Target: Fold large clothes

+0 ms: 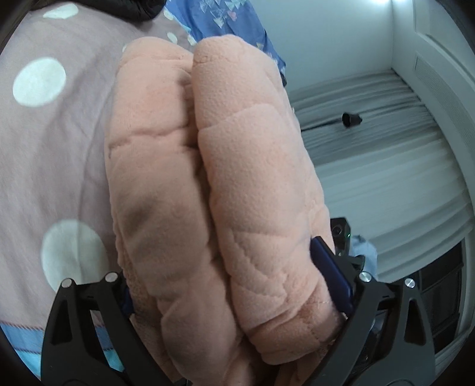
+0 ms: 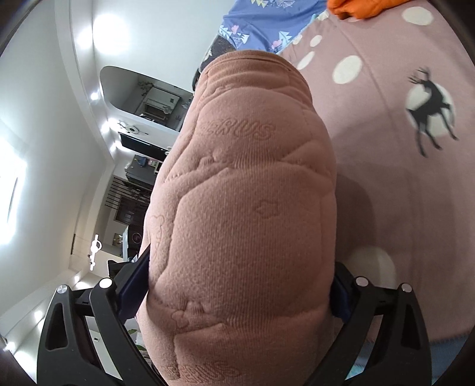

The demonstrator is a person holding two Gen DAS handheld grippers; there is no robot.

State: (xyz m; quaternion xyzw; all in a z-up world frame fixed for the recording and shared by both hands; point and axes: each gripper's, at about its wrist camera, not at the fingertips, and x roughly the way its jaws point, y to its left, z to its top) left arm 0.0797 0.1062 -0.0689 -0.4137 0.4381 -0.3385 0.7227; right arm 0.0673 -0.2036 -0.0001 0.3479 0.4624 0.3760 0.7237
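A thick peach-pink quilted fleece garment [image 1: 213,184] is bunched in two fat folds between the fingers of my left gripper [image 1: 234,282], which is shut on it. The same garment [image 2: 243,207], with embossed letters and flowers, fills the jaws of my right gripper [image 2: 237,285], also shut on it. Both grippers hold the folded bundle above a mauve bedspread [image 1: 59,133] with white dots. The blue finger pads [image 1: 329,273] press into the fleece on both sides. The far end of the garment hangs free.
The bedspread [image 2: 386,178] shows a black deer print [image 2: 430,107]. A blue patterned cloth [image 1: 225,20] lies at the bed's far edge, an orange item [image 2: 356,7] beyond it. A grey pleated curtain [image 1: 371,142] and white walls stand beside the bed.
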